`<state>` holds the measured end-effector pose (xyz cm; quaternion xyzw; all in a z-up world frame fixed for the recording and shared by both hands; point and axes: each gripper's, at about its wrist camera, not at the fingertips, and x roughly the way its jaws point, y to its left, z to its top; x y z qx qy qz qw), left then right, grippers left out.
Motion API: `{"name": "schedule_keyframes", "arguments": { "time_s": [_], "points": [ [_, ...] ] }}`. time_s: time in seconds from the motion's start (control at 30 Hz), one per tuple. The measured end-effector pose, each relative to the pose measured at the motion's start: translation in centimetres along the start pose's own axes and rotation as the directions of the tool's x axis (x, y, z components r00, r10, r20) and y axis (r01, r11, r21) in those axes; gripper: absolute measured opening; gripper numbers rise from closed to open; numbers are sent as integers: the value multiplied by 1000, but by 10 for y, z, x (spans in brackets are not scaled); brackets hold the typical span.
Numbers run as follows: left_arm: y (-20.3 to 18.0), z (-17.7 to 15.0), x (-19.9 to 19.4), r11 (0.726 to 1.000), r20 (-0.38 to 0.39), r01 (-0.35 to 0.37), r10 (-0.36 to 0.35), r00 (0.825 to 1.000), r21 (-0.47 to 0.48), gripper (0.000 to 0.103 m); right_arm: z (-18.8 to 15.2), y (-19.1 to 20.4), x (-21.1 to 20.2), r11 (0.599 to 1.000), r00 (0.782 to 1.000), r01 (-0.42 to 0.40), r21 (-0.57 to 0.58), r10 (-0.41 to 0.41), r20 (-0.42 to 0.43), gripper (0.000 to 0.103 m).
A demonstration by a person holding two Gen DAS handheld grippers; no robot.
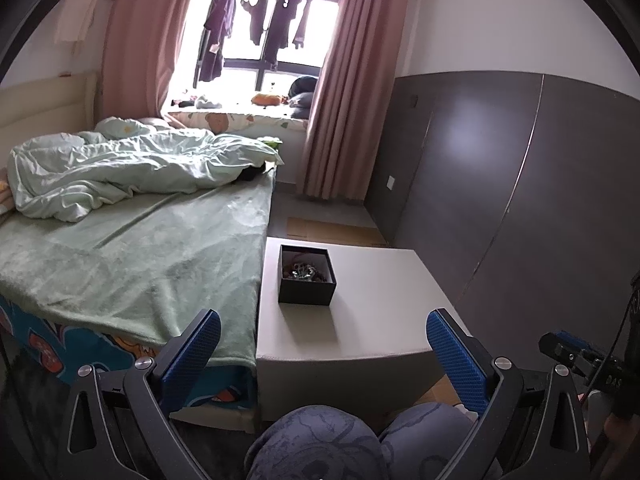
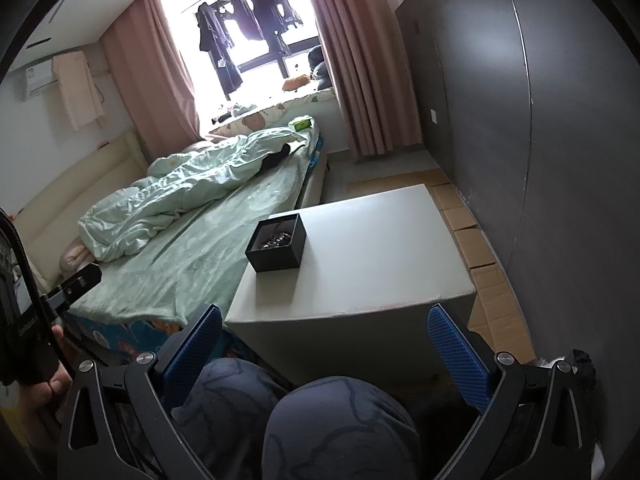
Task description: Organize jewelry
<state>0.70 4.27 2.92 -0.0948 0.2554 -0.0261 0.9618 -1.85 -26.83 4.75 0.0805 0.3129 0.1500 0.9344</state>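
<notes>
A small black box [image 1: 306, 276] [image 2: 277, 244] stands on a low grey table [image 1: 372, 320] [image 2: 372, 264], near the table's bed-side edge. A tangle of jewelry [image 1: 301, 271] [image 2: 276, 239] lies inside it. My left gripper [image 1: 323, 344] is open, held back from the table's near edge with nothing between its blue pads. My right gripper [image 2: 325, 340] is also open and empty, short of the table's near corner. Both hover above the person's knees [image 1: 320, 440] [image 2: 312, 420].
A bed with a green blanket [image 1: 132, 256] [image 2: 192, 240] runs along the table's left side. A dark grey wardrobe [image 1: 520, 184] [image 2: 540, 140] stands on the right. Flattened cardboard [image 2: 488, 272] lies on the floor between table and wardrobe. Pink curtains [image 1: 344, 100] frame the far window.
</notes>
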Motion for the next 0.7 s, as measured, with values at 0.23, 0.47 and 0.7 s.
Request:
{"name": "schedule_keyframes", "arguments": {
  "time_s": [0.23, 0.47, 0.7],
  "points": [
    [-6, 0, -3, 1000, 0, -6, 6, 1000, 17, 103, 0, -1, 0, 1000, 1000, -4, -2, 4, 0, 103],
    [-9, -3, -5, 1000, -7, -2, 2, 1000, 27, 103, -3, -2, 0, 1000, 1000, -7, 0, 7, -3, 103],
    [-12, -3, -5, 999, -10, 11, -11, 1000, 45, 103, -5, 0, 0, 1000, 1000, 0, 2, 0, -11, 103]
  ]
}}
